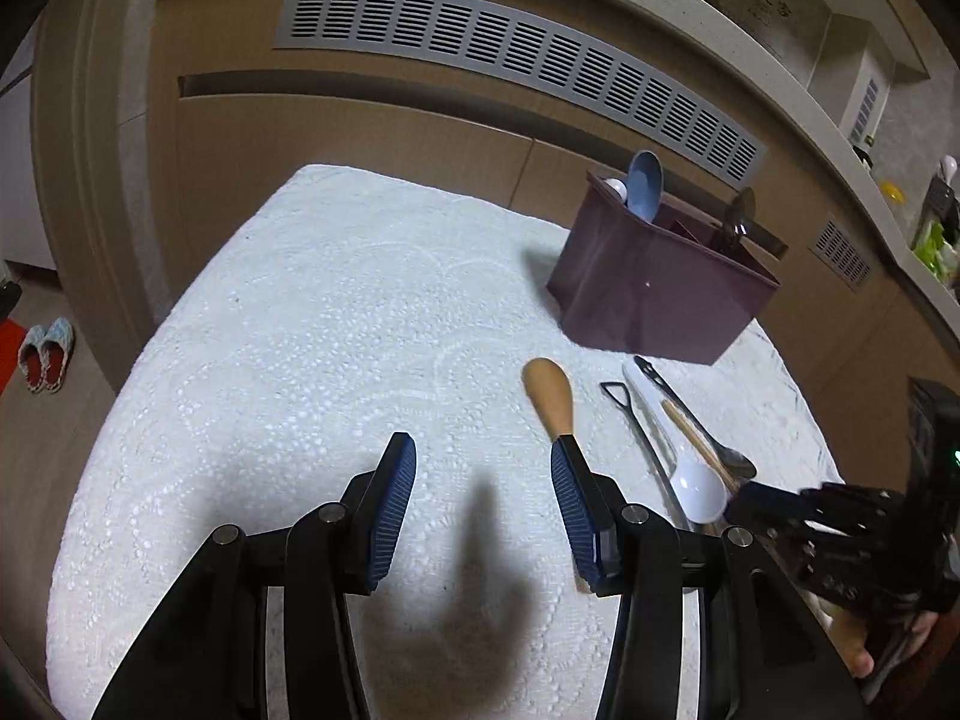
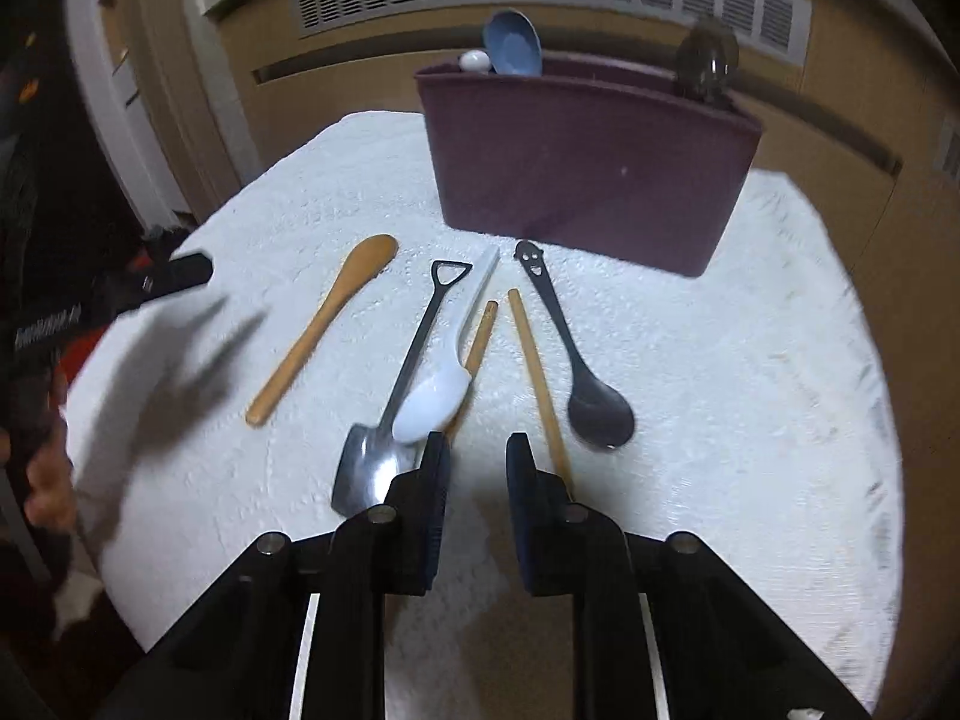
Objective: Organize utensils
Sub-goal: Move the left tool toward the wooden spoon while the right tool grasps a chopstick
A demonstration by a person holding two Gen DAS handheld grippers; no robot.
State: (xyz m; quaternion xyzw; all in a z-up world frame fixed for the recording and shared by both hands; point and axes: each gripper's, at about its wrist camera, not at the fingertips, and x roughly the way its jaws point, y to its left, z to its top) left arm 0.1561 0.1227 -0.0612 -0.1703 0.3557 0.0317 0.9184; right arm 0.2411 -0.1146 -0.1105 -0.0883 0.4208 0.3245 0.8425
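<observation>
Here: five spoons (image 2: 600, 414), two chopsticks (image 2: 534, 360) on cloth (image 2: 750, 330); holder (image 2: 588, 168) has perhaps three. Left gripper (image 1: 483, 456) wide, right gripper (image 2: 478, 450) narrow, both empty.

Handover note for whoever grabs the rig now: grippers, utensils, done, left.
Left gripper: open, empty, over bare cloth.
Right gripper: part open, nothing gripped, low by the chopsticks.
Purple holder: blue spoon, a white one and a dark one already in.
On the cloth: wooden spoon, shovel spoon, white spoon, black spoon, two chopsticks.
Left: all of those into the holder.
</observation>
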